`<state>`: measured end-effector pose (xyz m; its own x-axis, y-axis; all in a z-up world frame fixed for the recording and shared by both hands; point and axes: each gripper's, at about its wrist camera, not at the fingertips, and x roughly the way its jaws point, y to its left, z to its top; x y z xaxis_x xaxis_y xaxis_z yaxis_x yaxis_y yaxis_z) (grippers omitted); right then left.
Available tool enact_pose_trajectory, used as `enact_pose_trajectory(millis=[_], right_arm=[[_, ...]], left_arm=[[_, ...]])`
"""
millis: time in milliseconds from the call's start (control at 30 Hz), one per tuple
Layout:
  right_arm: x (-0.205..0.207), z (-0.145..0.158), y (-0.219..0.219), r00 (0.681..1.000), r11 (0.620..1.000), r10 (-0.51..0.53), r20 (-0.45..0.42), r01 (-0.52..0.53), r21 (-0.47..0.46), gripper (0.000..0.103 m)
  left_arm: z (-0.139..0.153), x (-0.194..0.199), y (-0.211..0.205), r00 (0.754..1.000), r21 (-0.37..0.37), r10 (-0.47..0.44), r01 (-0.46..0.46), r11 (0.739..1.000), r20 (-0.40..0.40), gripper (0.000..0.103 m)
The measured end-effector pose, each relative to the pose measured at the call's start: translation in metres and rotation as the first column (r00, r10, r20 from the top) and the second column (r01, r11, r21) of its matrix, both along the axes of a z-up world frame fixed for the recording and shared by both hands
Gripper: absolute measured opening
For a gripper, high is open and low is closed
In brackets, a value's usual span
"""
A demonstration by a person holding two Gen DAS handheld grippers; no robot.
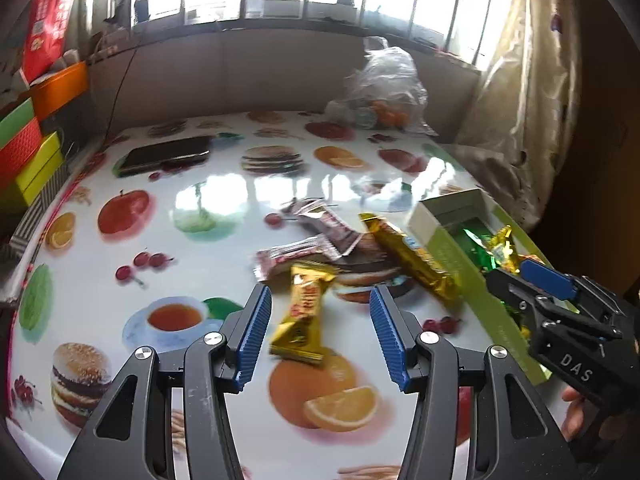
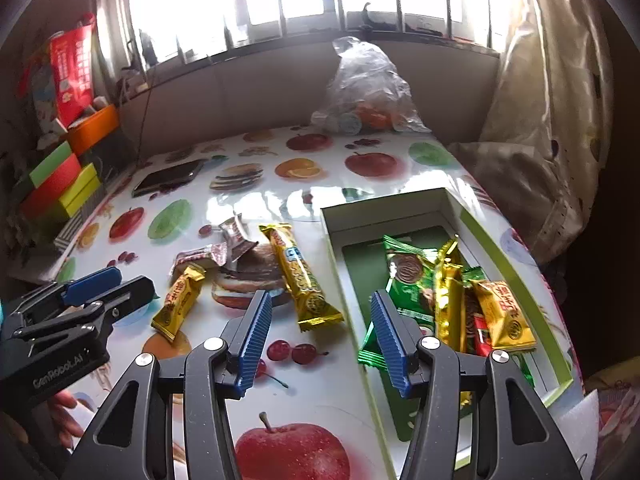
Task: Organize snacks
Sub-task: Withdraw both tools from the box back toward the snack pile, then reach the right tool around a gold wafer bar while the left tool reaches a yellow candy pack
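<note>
My left gripper (image 1: 320,304) is open, its fingers either side of a short gold snack bar (image 1: 302,316) lying on the fruit-print table (image 1: 120,300); the bar also shows in the right wrist view (image 2: 178,300). A long gold bar (image 1: 412,258) (image 2: 302,276) and two silver-red packets (image 1: 296,254) (image 2: 200,254) lie just beyond. My right gripper (image 2: 320,304) is open and empty over the left wall of a green-rimmed white box (image 2: 344,280), which holds green and gold snack packs (image 2: 452,296). The right gripper (image 1: 520,276) also shows in the left wrist view, over the box (image 1: 460,264).
A black phone (image 1: 166,154) lies at the table's far left. A clear plastic bag with oranges (image 2: 368,92) stands at the far edge. Coloured boxes (image 1: 28,148) are stacked on the left. A curtain (image 2: 540,128) hangs on the right.
</note>
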<state>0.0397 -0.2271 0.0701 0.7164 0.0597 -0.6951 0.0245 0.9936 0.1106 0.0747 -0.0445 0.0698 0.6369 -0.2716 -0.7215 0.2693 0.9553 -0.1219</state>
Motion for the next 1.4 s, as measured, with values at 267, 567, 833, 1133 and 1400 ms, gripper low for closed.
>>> enact_pose_trajectory(millis=[267,567,833,1133,1400], right_arm=[[0.011,-0.007,0.008,0.999,1.0,0.026,-0.025,-0.026,0.01,0.052],[0.022,-0.014,0.015,0.997,0.998,0.055,-0.048,-0.055,0.0,0.052],[0.036,-0.015,0.023,0.992,0.993,0.112,-0.062,-0.114,-0.029,0.052],[0.06,-0.024,0.036,0.981,0.981,0.168,-0.099,-0.176,-0.079,0.052],[0.083,-0.04,0.039,0.973,0.975,0.18,-0.146,-0.197,-0.105,0.051]], left_arm=[[-0.01,0.008,0.016,1.0,-0.011,-0.005,0.004,1.0,-0.025,0.053],[-0.032,0.022,0.007,0.996,0.016,-0.047,0.049,0.999,-0.081,0.053],[-0.044,0.032,0.001,0.993,0.028,-0.049,0.052,0.998,-0.107,0.052],[-0.048,0.037,0.002,0.992,0.016,-0.042,0.044,0.999,-0.116,0.052],[-0.051,0.042,0.003,0.991,0.016,-0.033,0.036,0.999,-0.132,0.052]])
